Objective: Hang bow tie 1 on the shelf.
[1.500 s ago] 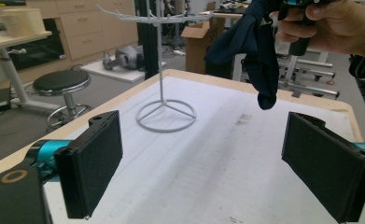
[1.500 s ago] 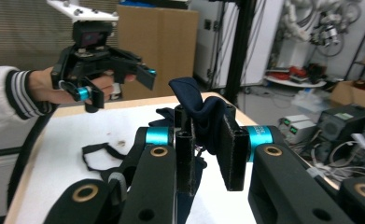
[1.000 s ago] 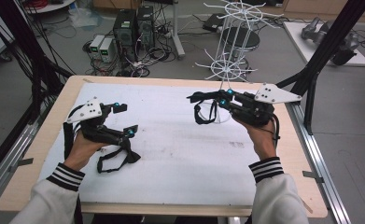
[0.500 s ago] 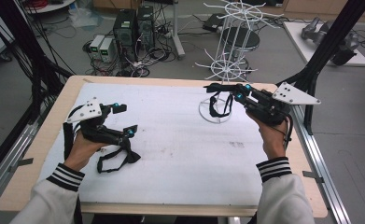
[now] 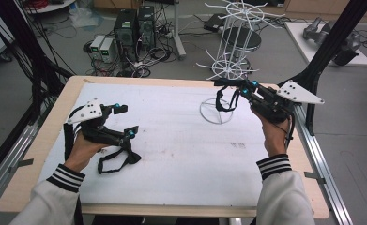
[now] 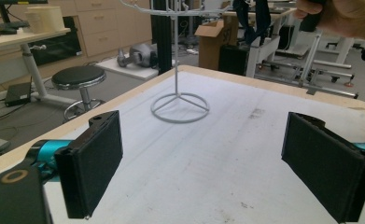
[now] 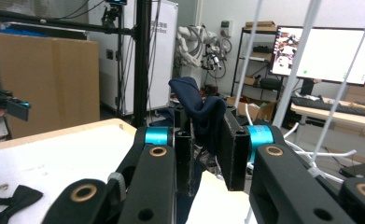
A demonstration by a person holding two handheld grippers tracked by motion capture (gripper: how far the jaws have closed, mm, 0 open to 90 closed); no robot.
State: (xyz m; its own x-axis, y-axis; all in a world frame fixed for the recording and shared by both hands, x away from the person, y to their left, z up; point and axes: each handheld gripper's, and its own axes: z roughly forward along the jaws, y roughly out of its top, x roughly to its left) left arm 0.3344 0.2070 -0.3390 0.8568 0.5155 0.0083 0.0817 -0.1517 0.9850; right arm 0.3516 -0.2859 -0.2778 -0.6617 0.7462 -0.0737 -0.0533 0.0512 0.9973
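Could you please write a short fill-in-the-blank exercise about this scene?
1. The right hand-held gripper is shut on a dark ____.
2. The left hand-held gripper has its jaws ____.
3. The white wire rack stands on a ____ base.
4. A second bow tie lies on the ____.

Missing words: bow tie; open; round; table

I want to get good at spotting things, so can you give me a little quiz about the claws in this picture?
1. True or false: the right claw is shut on a strap.
2. Which white thing stands on the table near that claw? A) rack B) cup C) lamp
3. Fill in: the left claw is ____.
Key: 1 true; 2 A; 3 open.
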